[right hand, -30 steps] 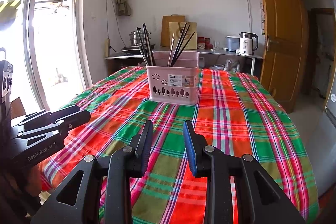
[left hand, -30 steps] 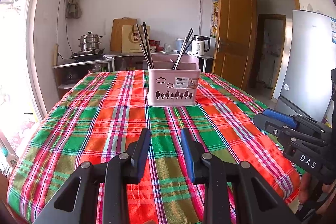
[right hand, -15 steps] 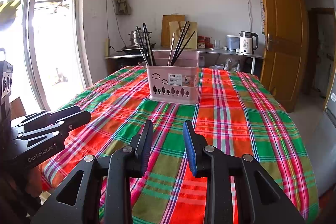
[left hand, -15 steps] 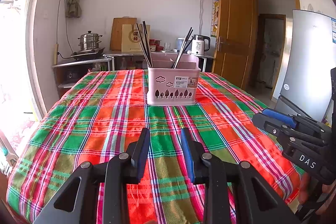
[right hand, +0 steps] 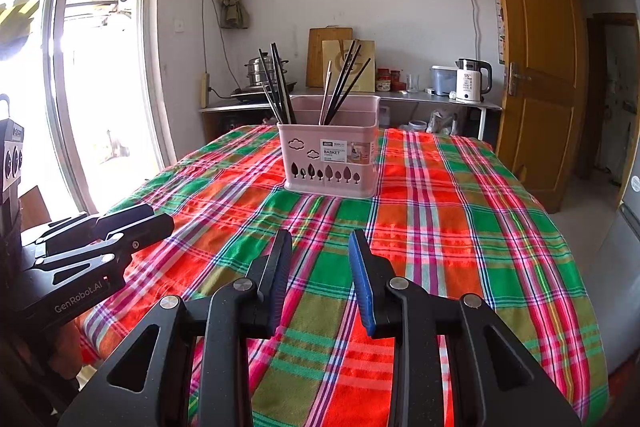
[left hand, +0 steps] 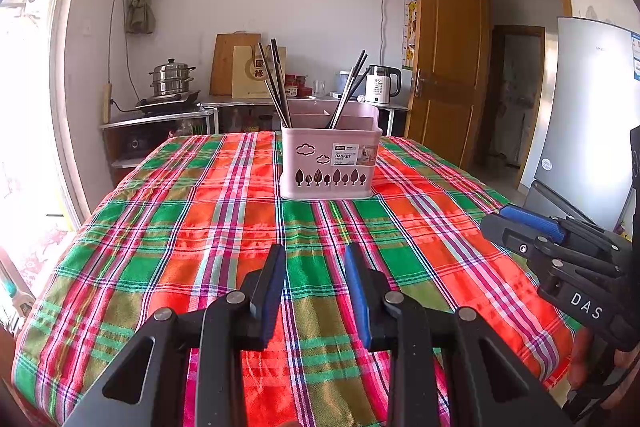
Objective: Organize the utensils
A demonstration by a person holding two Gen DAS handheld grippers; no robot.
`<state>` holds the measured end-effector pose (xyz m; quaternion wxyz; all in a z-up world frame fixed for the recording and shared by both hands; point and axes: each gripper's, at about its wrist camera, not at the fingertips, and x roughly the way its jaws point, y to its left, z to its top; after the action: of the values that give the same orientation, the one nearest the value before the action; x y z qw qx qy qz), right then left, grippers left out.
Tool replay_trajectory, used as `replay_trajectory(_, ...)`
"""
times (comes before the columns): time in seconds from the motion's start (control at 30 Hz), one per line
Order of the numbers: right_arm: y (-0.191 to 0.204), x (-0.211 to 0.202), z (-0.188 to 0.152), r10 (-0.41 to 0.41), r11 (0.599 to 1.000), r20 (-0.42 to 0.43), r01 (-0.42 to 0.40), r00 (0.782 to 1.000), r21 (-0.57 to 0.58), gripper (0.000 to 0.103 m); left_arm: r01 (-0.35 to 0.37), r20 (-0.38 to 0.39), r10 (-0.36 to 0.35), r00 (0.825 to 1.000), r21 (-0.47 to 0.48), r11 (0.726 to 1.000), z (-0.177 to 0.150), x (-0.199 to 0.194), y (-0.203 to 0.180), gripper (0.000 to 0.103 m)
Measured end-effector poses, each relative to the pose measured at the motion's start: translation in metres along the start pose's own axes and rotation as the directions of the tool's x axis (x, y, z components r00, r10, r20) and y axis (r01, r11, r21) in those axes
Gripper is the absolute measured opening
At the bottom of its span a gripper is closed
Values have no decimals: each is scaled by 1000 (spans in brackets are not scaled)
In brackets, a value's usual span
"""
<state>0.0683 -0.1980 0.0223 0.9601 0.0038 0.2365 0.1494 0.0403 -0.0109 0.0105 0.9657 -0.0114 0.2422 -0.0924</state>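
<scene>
Pink basket standing mid-desk, chopsticks leaning loose inside. Left tongs and right tongs narrowly parted, empty, well short. Risk: clumsy reach tipping light basket, scattering chopsticks.

both grippers – parted, empty
</scene>
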Motion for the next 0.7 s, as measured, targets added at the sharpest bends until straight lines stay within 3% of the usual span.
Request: replay_trajectory(0.7,1,0,0,-1,1000,-4,1,1000,-2,30,-7,1,7,1000,1,1000,-2,-3,-1,30)
